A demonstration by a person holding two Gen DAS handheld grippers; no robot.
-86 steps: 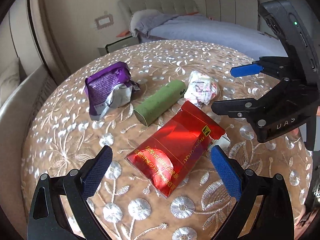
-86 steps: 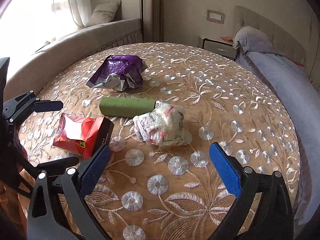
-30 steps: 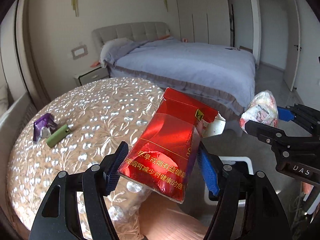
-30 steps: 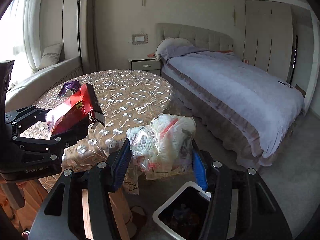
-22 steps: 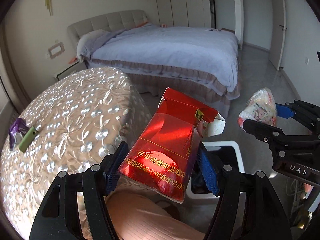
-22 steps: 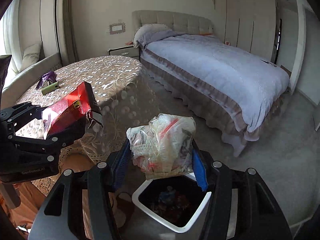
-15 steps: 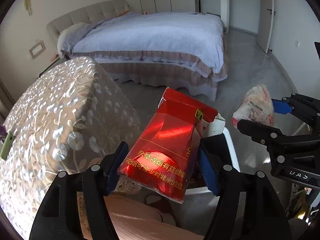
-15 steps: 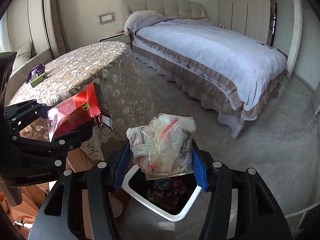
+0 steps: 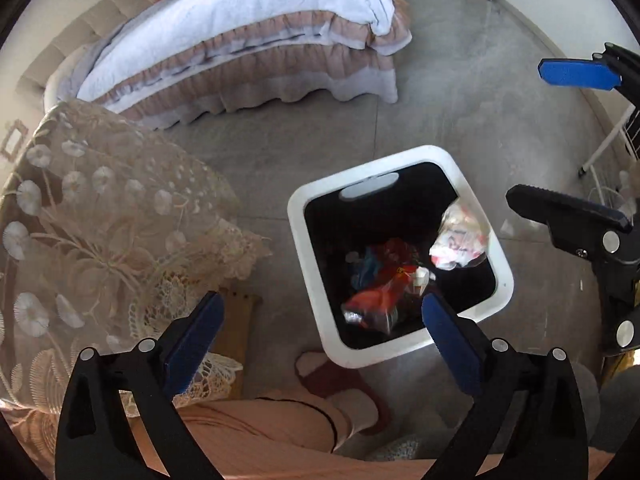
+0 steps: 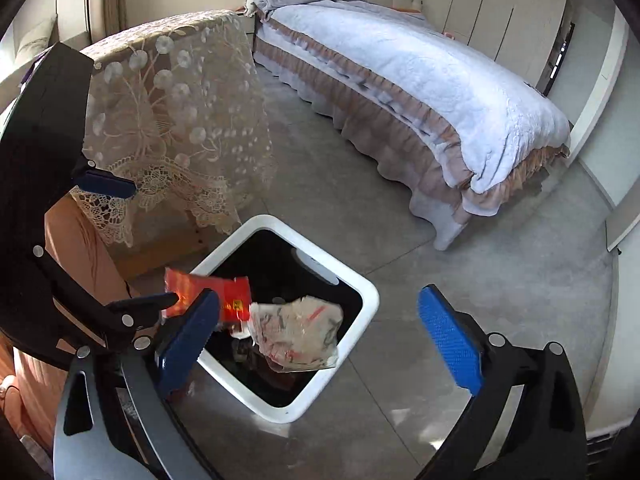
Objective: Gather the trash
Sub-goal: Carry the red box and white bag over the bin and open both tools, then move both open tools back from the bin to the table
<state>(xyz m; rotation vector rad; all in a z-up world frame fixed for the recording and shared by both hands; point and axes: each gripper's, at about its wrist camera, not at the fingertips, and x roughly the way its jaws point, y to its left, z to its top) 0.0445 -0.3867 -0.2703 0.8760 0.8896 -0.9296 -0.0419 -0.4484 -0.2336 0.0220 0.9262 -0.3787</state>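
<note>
A lace-edged embroidered cloth [image 9: 108,216] drapes the surface at left, its hem hanging beside a person's peach-clad leg [image 9: 256,436] and slippered foot [image 9: 340,392]. The left hand-held gripper [image 9: 320,336] points down at the grey floor [image 9: 460,92], its jaws opening and its blue pads [image 9: 192,340] wide apart with nothing pressed between them. Just ahead stands a white-rimmed trash bin [image 9: 308,248] with a dark inside. A red foil packet [image 9: 376,300] is seen, blurred, over the bin's mouth in the left wrist view, clear of the pads; in the right wrist view the same packet [image 10: 204,288] hangs just off the left gripper's lower finger, above the bin's near rim. A crumpled clear plastic bag [image 10: 298,334] of pale scraps is in the air over the bin opening, free of any pad. The right hand-held gripper [image 10: 320,340] is aimed at the bin too, jaws opening and spread wide, one pad [image 10: 448,344] well to the right of the bag. Beyond the bin, a bed [image 10: 420,80] with a pale blue quilt and frilled skirt fills the right of the room.
</note>
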